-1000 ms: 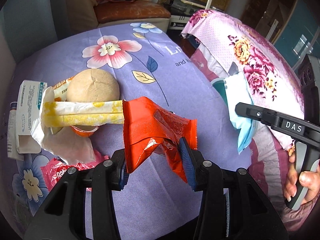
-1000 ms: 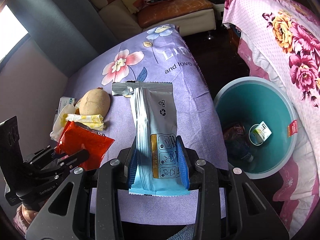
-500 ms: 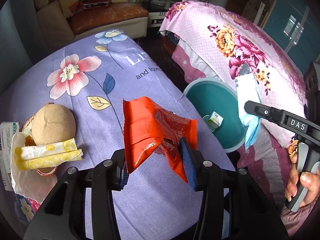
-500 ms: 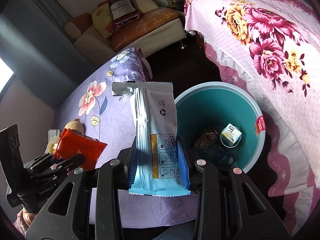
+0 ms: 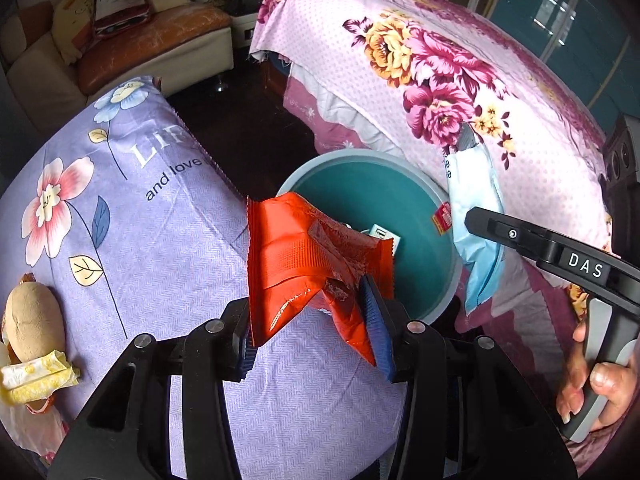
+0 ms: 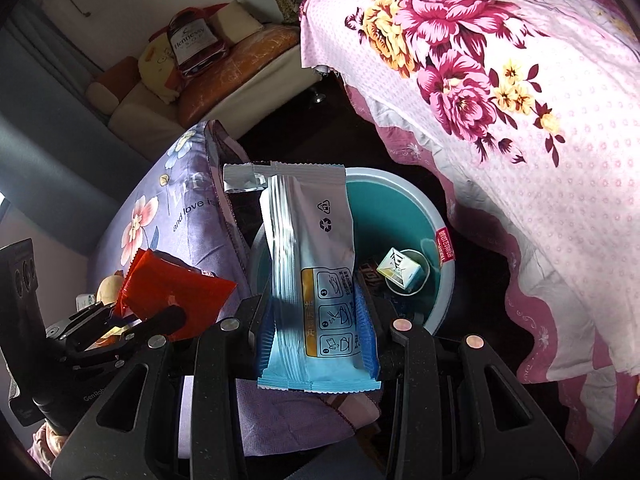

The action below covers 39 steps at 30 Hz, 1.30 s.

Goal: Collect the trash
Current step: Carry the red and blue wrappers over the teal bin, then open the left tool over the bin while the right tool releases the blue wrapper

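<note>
Trash already lay in the teal bin [image 6: 442,280] (a small carton among it). We held a red wrapper [image 5: 304,264] pinched in the left gripper [image 5: 312,332] and a blue packet [image 6: 312,280] in the right gripper [image 6: 316,336], neither dropped yet; scraps [image 5: 36,372] remained on the table [image 5: 160,240].

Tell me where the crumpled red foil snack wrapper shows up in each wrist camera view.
Left wrist view: the crumpled red foil snack wrapper sits centre frame, clamped in the left gripper.
Right wrist view: it appears at lower left, in the same gripper.
Shared landmark: the round teal plastic bin beside the wrapper.
</note>
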{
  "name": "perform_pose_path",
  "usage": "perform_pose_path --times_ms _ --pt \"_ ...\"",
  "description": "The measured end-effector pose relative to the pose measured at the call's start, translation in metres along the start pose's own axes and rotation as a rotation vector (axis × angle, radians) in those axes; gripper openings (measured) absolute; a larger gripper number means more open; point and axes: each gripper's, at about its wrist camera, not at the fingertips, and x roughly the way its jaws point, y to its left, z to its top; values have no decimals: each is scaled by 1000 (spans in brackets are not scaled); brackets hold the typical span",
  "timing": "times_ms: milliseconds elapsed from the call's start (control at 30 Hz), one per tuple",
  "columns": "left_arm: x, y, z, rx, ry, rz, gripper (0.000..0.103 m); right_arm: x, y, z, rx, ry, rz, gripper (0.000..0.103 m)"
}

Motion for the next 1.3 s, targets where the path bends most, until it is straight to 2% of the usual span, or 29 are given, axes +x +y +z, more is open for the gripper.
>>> perform_pose_path --times_ms 400,433,567,667,933,1133,1233,1267,1300 --pt "36 -9 4 5 62 -17 49 16 -14 4 13 35 -22 34" --pt "36 -8 3 2 62 -18 52 17 -14 4 11 37 -25 34" --pt "36 -3 4 -21 47 -3 78 18 -11 5 5 44 -33 34" --pt "33 3 4 -37 40 3 84 21 -9 4 1 52 -36 34" --pt "19 26 -6 -122 16 -15 91 25 -2 4 -14 66 -60 34" --pt "11 36 -15 -143 10 -13 91 30 5 1 -31 86 -77 34" --pt "8 42 -20 -153 7 -20 92 33 11 -1 -39 101 -87 39" --pt "7 43 -21 -156 8 -22 92 34 12 -2 -40 108 -87 52" --pt "6 44 -22 -159 8 -23 92 34 13 -2 -38 110 -90 60"
